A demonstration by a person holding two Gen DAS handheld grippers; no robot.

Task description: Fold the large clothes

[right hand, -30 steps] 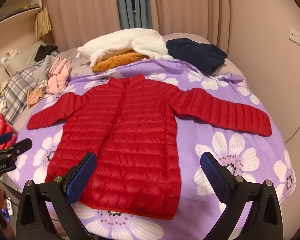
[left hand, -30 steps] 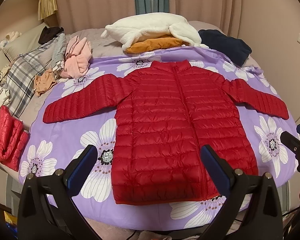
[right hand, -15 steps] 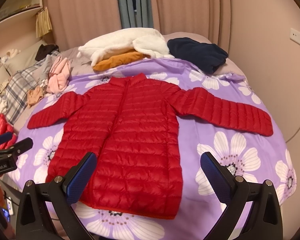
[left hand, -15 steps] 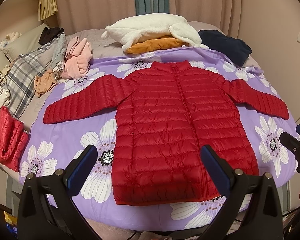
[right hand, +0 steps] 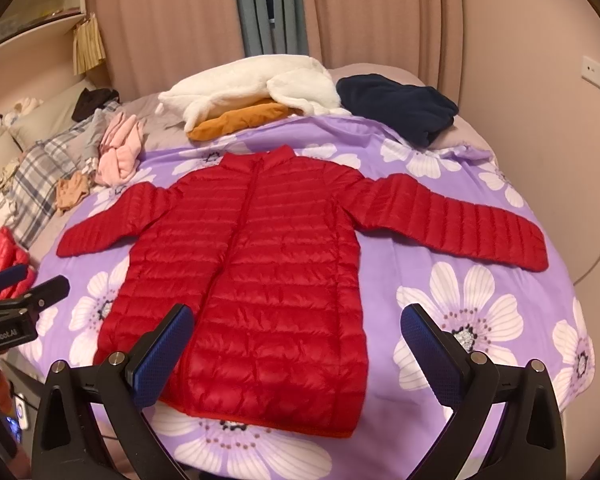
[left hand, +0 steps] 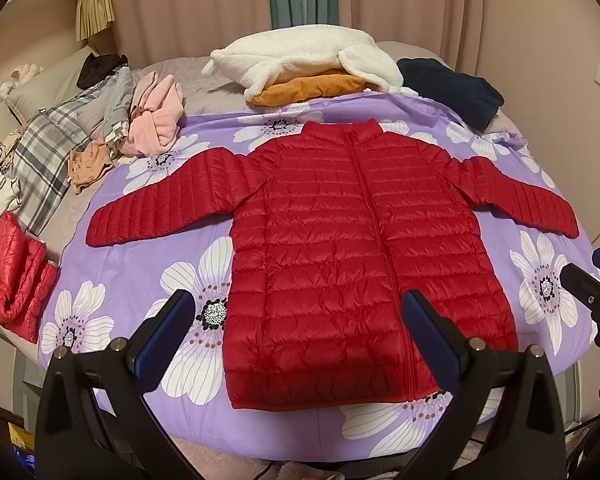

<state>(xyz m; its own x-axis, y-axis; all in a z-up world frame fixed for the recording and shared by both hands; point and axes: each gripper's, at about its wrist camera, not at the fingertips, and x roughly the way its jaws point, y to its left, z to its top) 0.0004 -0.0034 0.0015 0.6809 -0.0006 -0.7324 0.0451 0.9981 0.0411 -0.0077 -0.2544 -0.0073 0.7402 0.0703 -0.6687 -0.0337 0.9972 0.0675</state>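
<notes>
Red puffer jacket [left hand: 348, 256] flat on bedspread [left hand: 148, 264], beyond left gripper [left hand: 300, 336] and right gripper [right hand: 300, 340], both spread wide, empty

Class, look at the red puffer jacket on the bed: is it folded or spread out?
Spread out. The red puffer jacket lies flat, front up and zipped, on the purple floral sheet, both sleeves stretched sideways.

purple floral sheet [left hand: 140, 264] covers the bed; a white fleece [left hand: 300, 56] lies on an orange garment [left hand: 316, 86] at its far edge, with a navy garment [left hand: 452, 90] beside them to the right. pink garment [left hand: 156, 124], tan cloth [left hand: 90, 164] and plaid fabric [left hand: 44, 148] lie along the left side. a folded red puffer [left hand: 18, 272] sits at the near left edge; beige curtains [right hand: 380, 12] hang behind.
</notes>
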